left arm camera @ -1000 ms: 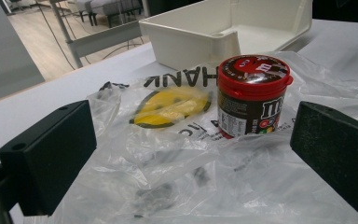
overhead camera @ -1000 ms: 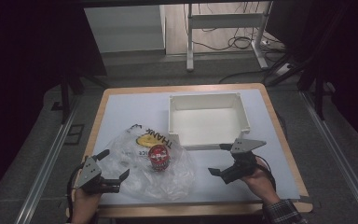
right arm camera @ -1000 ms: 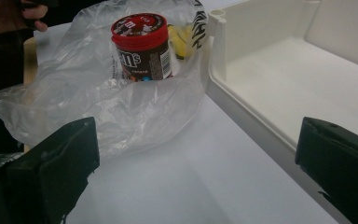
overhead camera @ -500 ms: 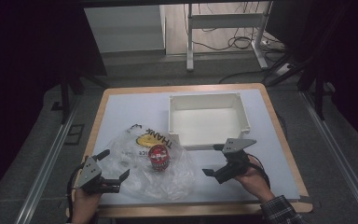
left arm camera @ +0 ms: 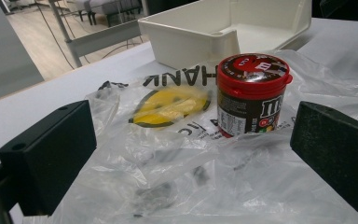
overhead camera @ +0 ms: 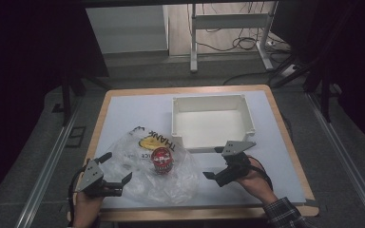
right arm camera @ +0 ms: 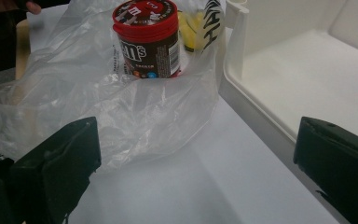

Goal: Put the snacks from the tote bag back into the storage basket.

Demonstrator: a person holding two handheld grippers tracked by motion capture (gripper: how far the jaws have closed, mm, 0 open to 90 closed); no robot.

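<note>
M&M's tub point(overhead camera: 162, 160) stands upright on the clear plastic bag point(overhead camera: 147, 173), near the table's front-left, just off the white bin's point(overhead camera: 212, 122) front-left corner. Round tub, red snap lid, brown label w/ fine print too small to read. Bag thin, crinkly, see-through, yellow smiley + black "THANK" print, rest of the text lost in folds; dark specks under the film near the left gripper can't be made out. Left gripper point(overhead camera: 115, 173) at the bag's left edge, jaws wide apart, nothing held; in the left gripper view they straddle bag film, can't tell if touching. Right gripper point(overhead camera: 216, 163) on bare table btw bag and bin, jaws wide open, empty; bin's near wall just beside one jaw. Bin rectangular, hard white plastic, empty, far end cut off in both gripper views. White tabletop point(overhead camera: 128, 111) w/ wood edge, grey floor, metal frame legs + cables behind, room dark at sides; plaid sleeve point(overhead camera: 282, 214) cut off at bottom
</note>
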